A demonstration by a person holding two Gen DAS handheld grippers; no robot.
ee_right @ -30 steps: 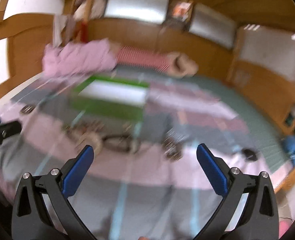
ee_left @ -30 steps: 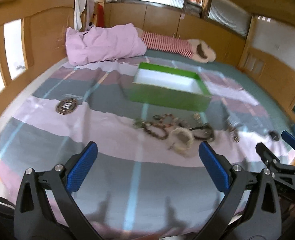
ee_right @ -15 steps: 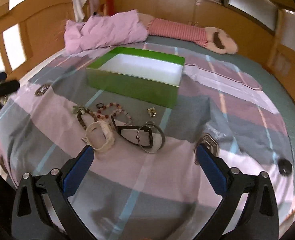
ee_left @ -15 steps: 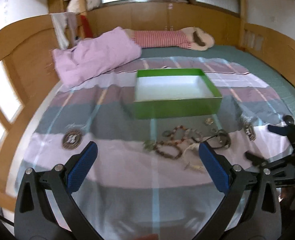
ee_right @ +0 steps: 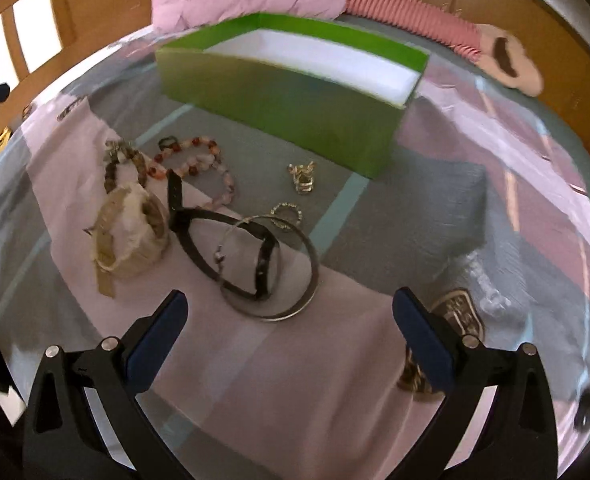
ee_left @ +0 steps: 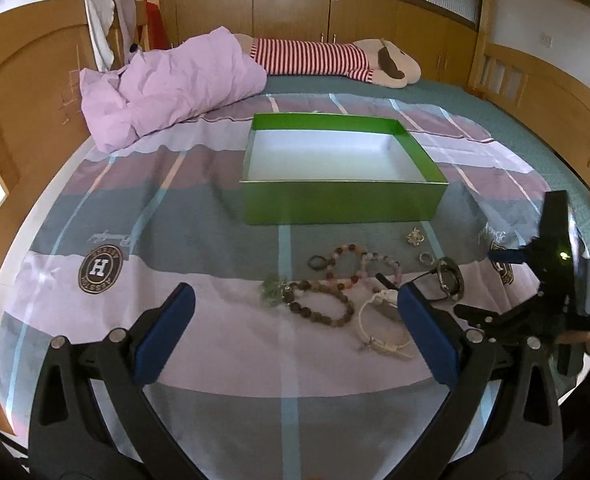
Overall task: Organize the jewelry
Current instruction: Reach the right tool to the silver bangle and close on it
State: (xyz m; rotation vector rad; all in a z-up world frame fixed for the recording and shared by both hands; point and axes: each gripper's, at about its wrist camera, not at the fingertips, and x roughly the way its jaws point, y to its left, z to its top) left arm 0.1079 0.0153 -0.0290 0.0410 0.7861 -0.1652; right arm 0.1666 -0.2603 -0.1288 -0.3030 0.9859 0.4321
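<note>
A green box (ee_left: 343,172) (ee_right: 291,92) with a white inside lies open and empty on the bed. Jewelry is scattered in front of it: a pink bead bracelet (ee_left: 359,264) (ee_right: 199,160), a dark bead bracelet (ee_left: 323,304), a white bracelet (ee_left: 383,332) (ee_right: 129,232), a black strap (ee_right: 219,240), a metal bangle (ee_right: 279,272), a small ring (ee_right: 287,216) and a gold charm (ee_right: 303,178) (ee_left: 415,237). My left gripper (ee_left: 295,336) hovers open just short of the pile. My right gripper (ee_right: 291,340) is open close in front of the bangle, with nothing between its fingers.
A striped bedspread (ee_left: 175,208) covers the bed. A pink crumpled blanket (ee_left: 167,84) and a striped plush toy (ee_left: 335,58) lie at the far end. Wooden bed rails (ee_left: 555,112) run around the sides. The right gripper's body (ee_left: 555,280) shows at the right in the left wrist view.
Both grippers have moved closer to the jewelry pile. The right one has dropped lower toward the bangle and strap. Both stay open; nothing has been taken hold of.
</note>
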